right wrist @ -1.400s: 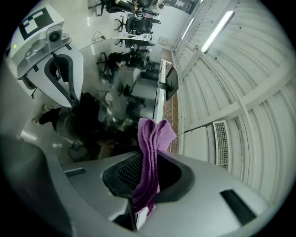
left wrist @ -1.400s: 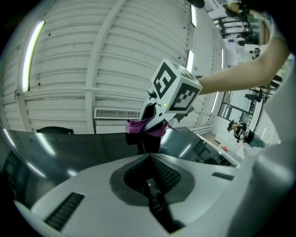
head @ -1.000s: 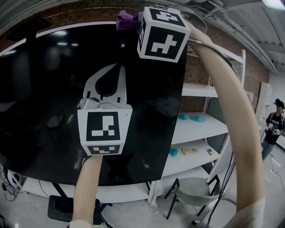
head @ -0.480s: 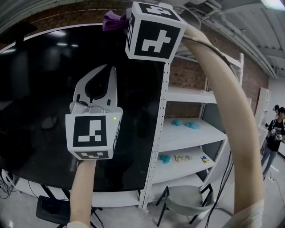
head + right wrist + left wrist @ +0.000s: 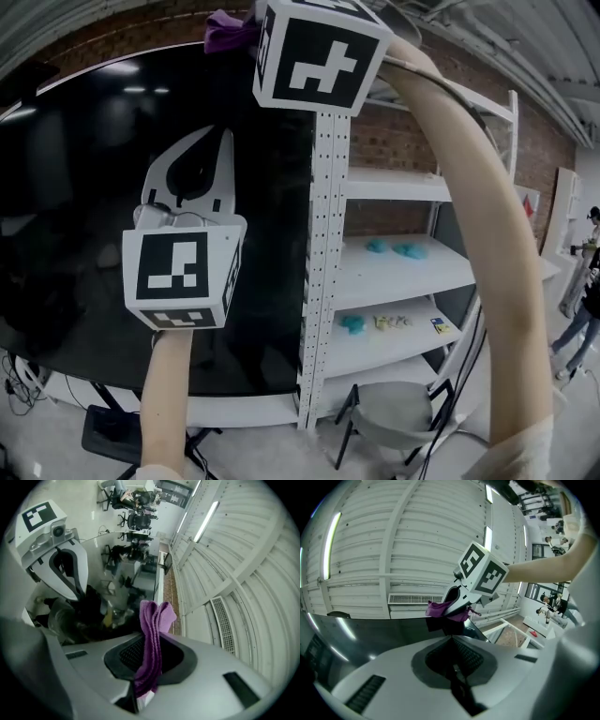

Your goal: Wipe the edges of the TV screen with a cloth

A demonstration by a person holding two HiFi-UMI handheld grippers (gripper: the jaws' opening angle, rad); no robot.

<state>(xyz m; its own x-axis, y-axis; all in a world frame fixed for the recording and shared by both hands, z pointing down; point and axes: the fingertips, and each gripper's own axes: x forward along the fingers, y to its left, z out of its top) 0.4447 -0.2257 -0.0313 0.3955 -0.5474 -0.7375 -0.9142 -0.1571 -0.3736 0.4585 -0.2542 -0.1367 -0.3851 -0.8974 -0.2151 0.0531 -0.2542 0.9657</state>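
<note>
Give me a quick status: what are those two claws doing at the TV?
Right gripper shut on purple cloth, at top edge of TV. Left gripper shut, empty, held lower in front. White shelving close beside TV's right edge.

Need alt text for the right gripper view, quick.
A folded purple cloth stands clamped in the fingers of the right gripper, at the TV screen's top edge. The left gripper sits before the screen at upper left; a white ribbed ceiling fills the right.
</note>
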